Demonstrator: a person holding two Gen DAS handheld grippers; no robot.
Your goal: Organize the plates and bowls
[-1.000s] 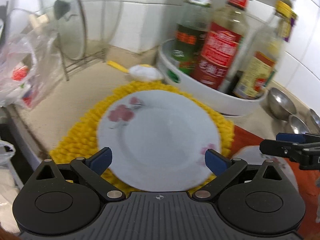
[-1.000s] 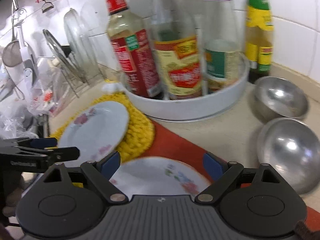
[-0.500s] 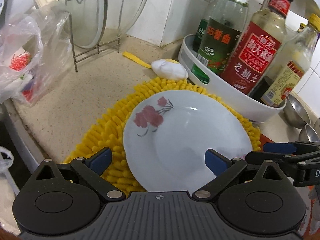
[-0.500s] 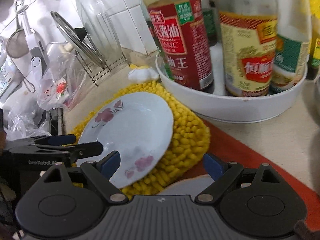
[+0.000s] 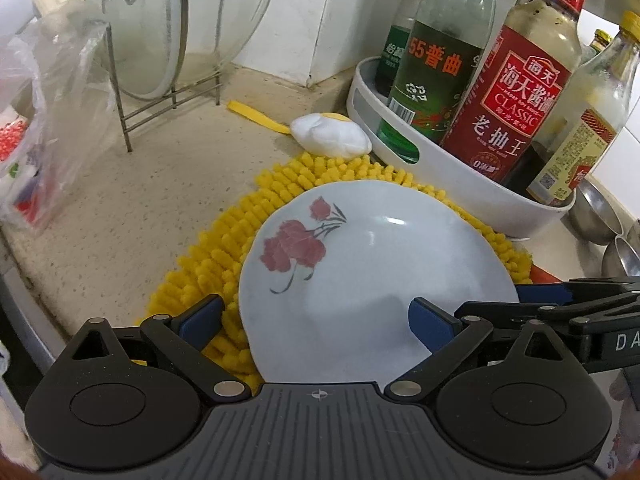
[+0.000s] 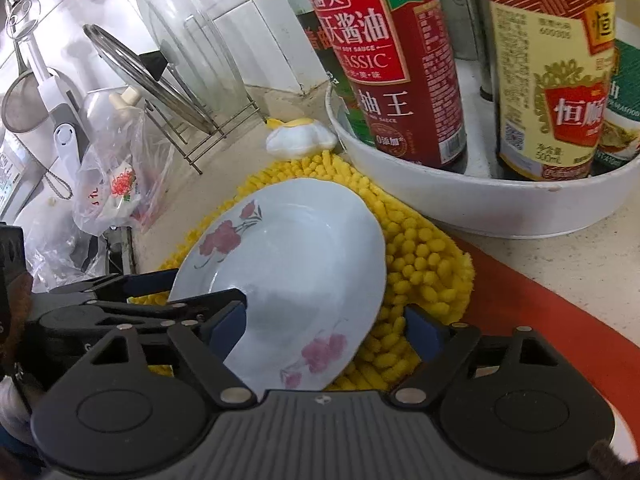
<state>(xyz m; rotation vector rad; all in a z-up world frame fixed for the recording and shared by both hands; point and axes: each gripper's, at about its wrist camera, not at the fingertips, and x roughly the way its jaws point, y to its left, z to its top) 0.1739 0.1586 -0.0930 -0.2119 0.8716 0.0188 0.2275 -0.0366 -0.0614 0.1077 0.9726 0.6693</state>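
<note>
A white plate with red flowers lies on a shaggy yellow mat. My left gripper is open, low over the plate's near left rim; one finger is above the mat and the other above the plate. My right gripper straddles the plate's right rim. Its jaws are closing, with the rim between them, and the pads are not pressing on it. Each gripper also appears in the other's view: the right gripper and the left gripper.
A white round tray of sauce bottles stands just behind the mat. Steel bowls sit at the far right. A wire rack with glass lids, a plastic bag and a white-and-yellow cloth are left and behind. A red mat lies to the right.
Both grippers have closed in on the flowered plate. The right one moved left, away from a second plate on the red mat, and its jaws have narrowed a little.
</note>
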